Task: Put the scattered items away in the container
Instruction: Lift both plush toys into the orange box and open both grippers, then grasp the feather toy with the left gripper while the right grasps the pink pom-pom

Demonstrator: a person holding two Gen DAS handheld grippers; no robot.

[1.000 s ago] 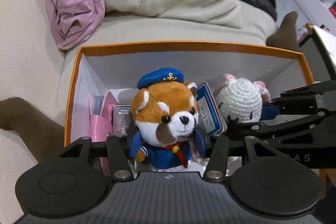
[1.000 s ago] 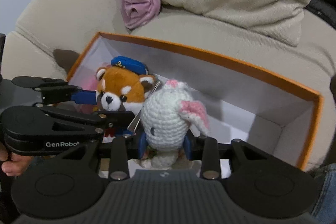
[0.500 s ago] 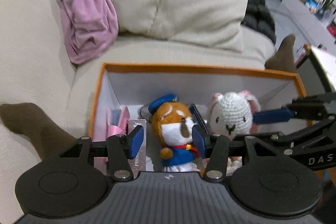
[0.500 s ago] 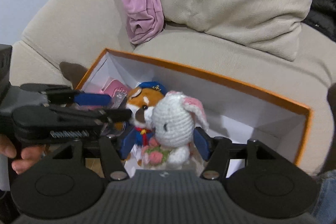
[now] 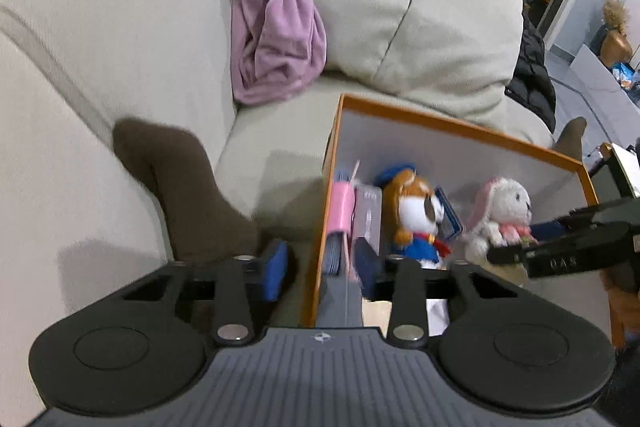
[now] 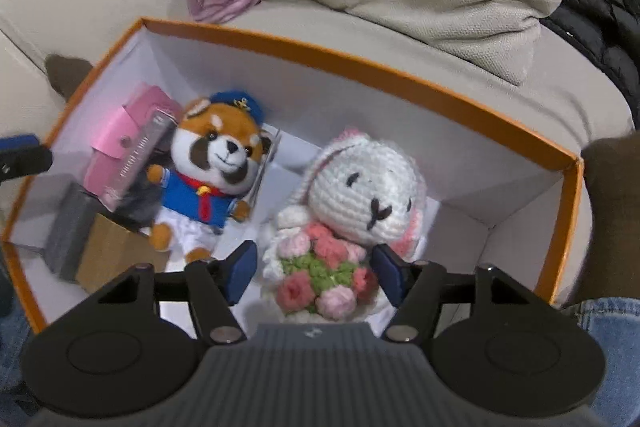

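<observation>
Orange box sits on sofa, w/ sailor plush & crochet bunny inside. Right gripper fingers apart, flanking bunny, not pressing. Left gripper fingers just narrowed, straddling box's left wall, nothing held.

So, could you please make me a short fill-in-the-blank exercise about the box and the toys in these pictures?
1. The rim of the box has the colour ____.
2. The red panda plush wears a blue ____ on its head.
3. The crocheted rabbit holds a bunch of ____.
4. Both toys are ____ the box.

Missing words: orange; cap; flowers; inside
</observation>
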